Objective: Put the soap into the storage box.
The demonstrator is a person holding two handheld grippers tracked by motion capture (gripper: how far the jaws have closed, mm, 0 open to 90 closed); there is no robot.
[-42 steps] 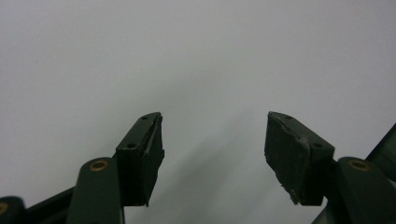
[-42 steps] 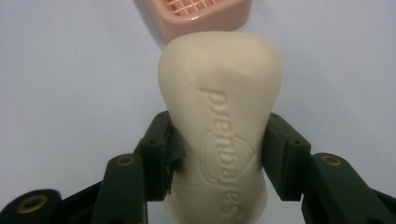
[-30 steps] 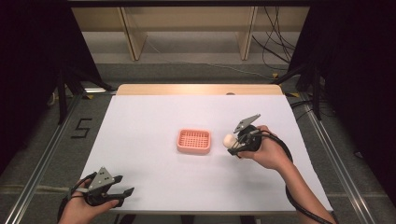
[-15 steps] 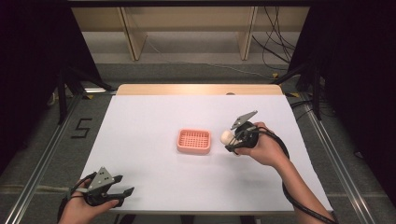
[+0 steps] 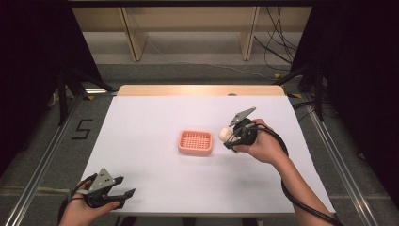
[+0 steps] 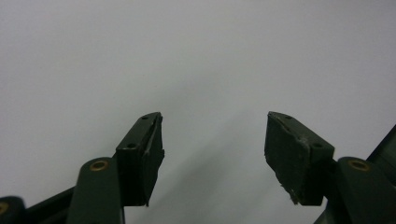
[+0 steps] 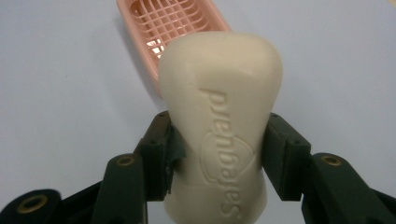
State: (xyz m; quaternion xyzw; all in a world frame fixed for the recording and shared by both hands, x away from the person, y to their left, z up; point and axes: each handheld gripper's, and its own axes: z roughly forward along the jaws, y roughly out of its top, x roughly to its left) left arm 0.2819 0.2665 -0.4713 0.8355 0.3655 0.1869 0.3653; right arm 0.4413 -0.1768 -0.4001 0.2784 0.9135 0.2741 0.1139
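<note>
White sheeting covers the table (image 5: 155, 122), which sits in a dark room with wooden shelf legs and loose cables at twelve o'clock beyond its far edge. Near the table's middle lies one shallow pink plastic soap dish with a grid floor (image 5: 195, 142), set flat and open side up, apparently ready to receive something. Just beside it at three o'clock, the right gripper (image 5: 231, 137) holds one cream-white moulded bar of soap (image 7: 220, 116) clear of the surface; its fingers (image 7: 161, 154) are clamped on the bar's narrower waist, probably because that is where a slippery bar seats most securely. In the right gripper view the bar stands on end with the dish just past it, which suggests it is being lined up for lowering into the dish. At seven o'clock, by the near edge, the left gripper (image 6: 212, 144) rests low with its fingers spread apart and nothing between them, likely parked out of the way. Count: one dish, one bar, two grippers.
</note>
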